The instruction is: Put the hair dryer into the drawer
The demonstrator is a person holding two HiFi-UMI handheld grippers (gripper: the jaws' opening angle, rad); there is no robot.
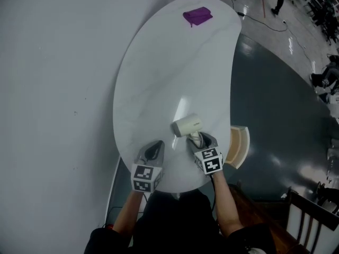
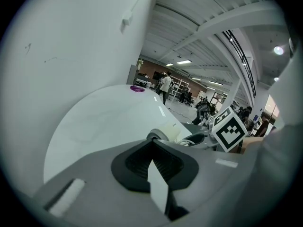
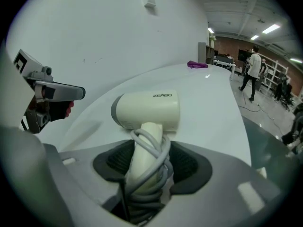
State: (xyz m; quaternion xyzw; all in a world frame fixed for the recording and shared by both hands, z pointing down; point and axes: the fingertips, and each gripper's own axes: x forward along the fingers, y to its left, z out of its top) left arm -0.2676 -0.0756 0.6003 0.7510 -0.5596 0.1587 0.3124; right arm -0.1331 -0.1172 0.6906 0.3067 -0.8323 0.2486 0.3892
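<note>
The cream hair dryer point(image 1: 186, 126) is upright over the near end of the white table point(image 1: 159, 78). My right gripper point(image 1: 198, 140) is shut on its handle. In the right gripper view the dryer's body point(image 3: 147, 109) rises above the jaws, and its grey cord point(image 3: 150, 150) is wound round the handle between the pads. My left gripper point(image 1: 154, 149) is just left of it, shut with nothing in it; its jaws point(image 2: 152, 150) meet over the tabletop. The open drawer point(image 1: 240, 146), pale wood, juts out below the table's right edge beside my right gripper.
A purple object point(image 1: 197, 16) lies at the table's far end. A white wall point(image 1: 53, 89) runs along the left side. Dark glossy floor point(image 1: 275, 115) lies to the right, with people walking far off. A dark chair point(image 1: 310, 216) stands at the lower right.
</note>
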